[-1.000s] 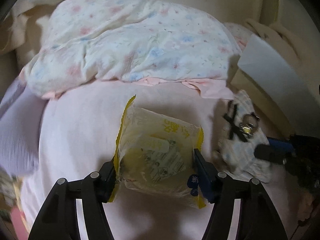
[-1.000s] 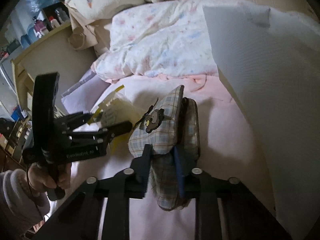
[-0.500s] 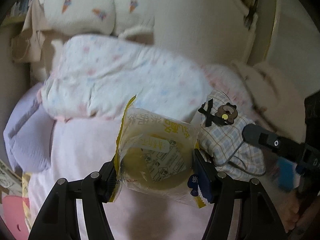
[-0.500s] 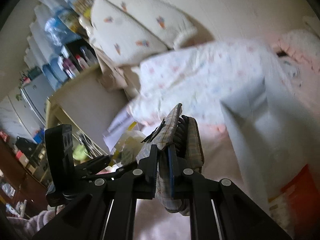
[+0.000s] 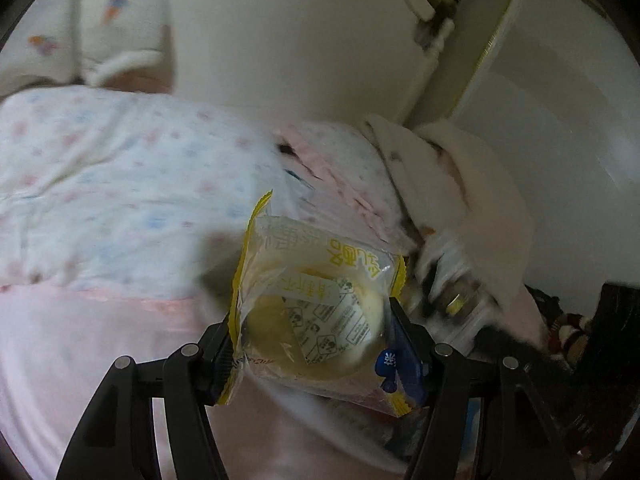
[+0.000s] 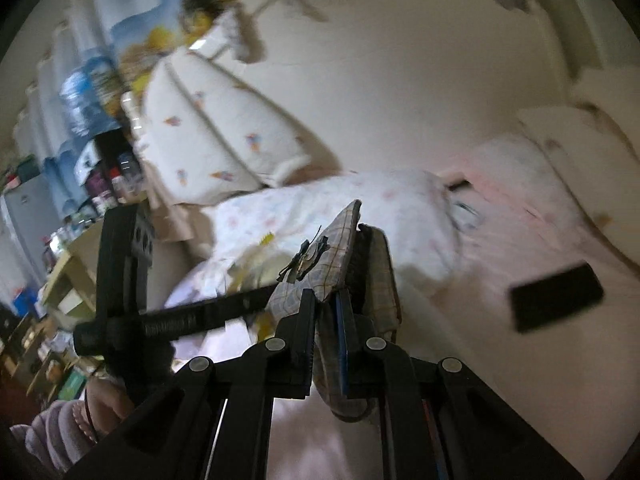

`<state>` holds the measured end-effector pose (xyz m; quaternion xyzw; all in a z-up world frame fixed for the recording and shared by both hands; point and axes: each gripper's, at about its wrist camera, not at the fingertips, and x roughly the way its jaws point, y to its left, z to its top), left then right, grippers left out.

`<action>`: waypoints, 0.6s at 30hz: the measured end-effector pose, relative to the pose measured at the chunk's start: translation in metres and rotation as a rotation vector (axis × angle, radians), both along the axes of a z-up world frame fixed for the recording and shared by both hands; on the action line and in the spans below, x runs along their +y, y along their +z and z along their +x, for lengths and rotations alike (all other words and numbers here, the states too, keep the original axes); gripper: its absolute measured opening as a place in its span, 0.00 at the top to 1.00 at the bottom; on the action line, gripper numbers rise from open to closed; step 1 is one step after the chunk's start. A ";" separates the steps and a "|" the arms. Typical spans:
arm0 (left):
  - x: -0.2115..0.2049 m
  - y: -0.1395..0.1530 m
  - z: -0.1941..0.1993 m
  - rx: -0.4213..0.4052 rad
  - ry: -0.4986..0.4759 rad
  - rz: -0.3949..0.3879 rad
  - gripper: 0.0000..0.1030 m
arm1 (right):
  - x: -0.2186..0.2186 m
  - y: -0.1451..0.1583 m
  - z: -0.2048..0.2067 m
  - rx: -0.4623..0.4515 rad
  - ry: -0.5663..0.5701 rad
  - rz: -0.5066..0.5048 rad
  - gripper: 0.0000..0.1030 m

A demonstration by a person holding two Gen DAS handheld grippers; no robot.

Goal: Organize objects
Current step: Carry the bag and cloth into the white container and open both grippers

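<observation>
Yellow-printed snack packet (image 5: 316, 304) label characters too blurred.

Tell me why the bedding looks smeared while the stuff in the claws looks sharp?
Left wrist view: the snack bag is crisp, while the quilt behind streaks with motion blur. Right wrist view: the plaid pouch is sharp, the shelves smeared. Both views bend straight lines and darken at the corners.

Two wrist views, shared bedding (image 5: 120, 184)
</observation>
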<state>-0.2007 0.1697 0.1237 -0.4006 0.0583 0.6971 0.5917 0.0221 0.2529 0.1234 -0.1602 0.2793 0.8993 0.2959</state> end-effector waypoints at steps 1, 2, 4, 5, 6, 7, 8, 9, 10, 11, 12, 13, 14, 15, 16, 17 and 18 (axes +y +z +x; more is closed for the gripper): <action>0.012 0.000 0.007 0.005 -0.031 -0.002 0.38 | 0.004 -0.007 0.004 -0.003 -0.010 -0.018 0.90; 0.020 -0.001 0.012 0.010 -0.048 -0.014 0.38 | 0.007 -0.012 0.006 -0.011 -0.017 -0.031 0.90; 0.030 -0.009 0.020 0.020 -0.051 -0.059 0.38 | 0.010 -0.021 0.009 -0.036 -0.037 -0.034 0.90; 0.035 -0.017 0.020 -0.001 -0.044 -0.086 0.38 | 0.013 -0.025 0.012 -0.037 -0.040 -0.043 0.90; 0.037 -0.025 0.020 -0.030 -0.040 -0.098 0.38 | 0.015 -0.028 0.013 -0.035 -0.041 -0.058 0.90; 0.037 -0.033 0.018 -0.064 -0.032 -0.107 0.38 | 0.017 -0.031 0.015 -0.033 -0.045 -0.070 0.90; 0.039 -0.044 0.016 -0.090 -0.020 -0.122 0.38 | 0.017 -0.033 0.015 -0.037 -0.042 -0.074 0.90; 0.041 -0.049 0.015 -0.095 -0.013 -0.131 0.38 | 0.017 -0.034 0.015 -0.046 -0.038 -0.072 0.90; 0.042 -0.056 0.015 -0.101 -0.005 -0.143 0.38 | 0.016 -0.035 0.016 -0.055 -0.035 -0.068 0.90; 0.045 -0.065 0.014 -0.118 0.006 -0.164 0.38 | 0.015 -0.036 0.015 -0.063 -0.027 -0.062 0.90; 0.048 -0.070 0.013 -0.134 0.012 -0.181 0.38 | 0.013 -0.037 0.015 -0.067 -0.022 -0.060 0.90; 0.050 -0.077 0.011 -0.176 0.017 -0.201 0.37 | 0.012 -0.038 0.013 -0.076 -0.018 -0.058 0.90; 0.050 -0.079 0.010 -0.209 0.015 -0.189 0.37 | 0.013 -0.039 0.012 -0.092 -0.018 -0.058 0.90; 0.049 -0.079 0.009 -0.228 0.012 -0.175 0.37 | 0.014 -0.039 0.011 -0.100 -0.022 -0.060 0.90; 0.046 -0.079 0.008 -0.247 0.011 -0.155 0.36 | 0.015 -0.040 0.011 -0.112 -0.031 -0.064 0.89; 0.043 -0.078 0.004 -0.279 0.005 -0.139 0.34 | 0.016 -0.040 0.011 -0.117 -0.041 -0.070 0.88; 0.042 -0.079 0.002 -0.298 0.001 -0.136 0.34 | 0.017 -0.041 0.012 -0.116 -0.042 -0.077 0.88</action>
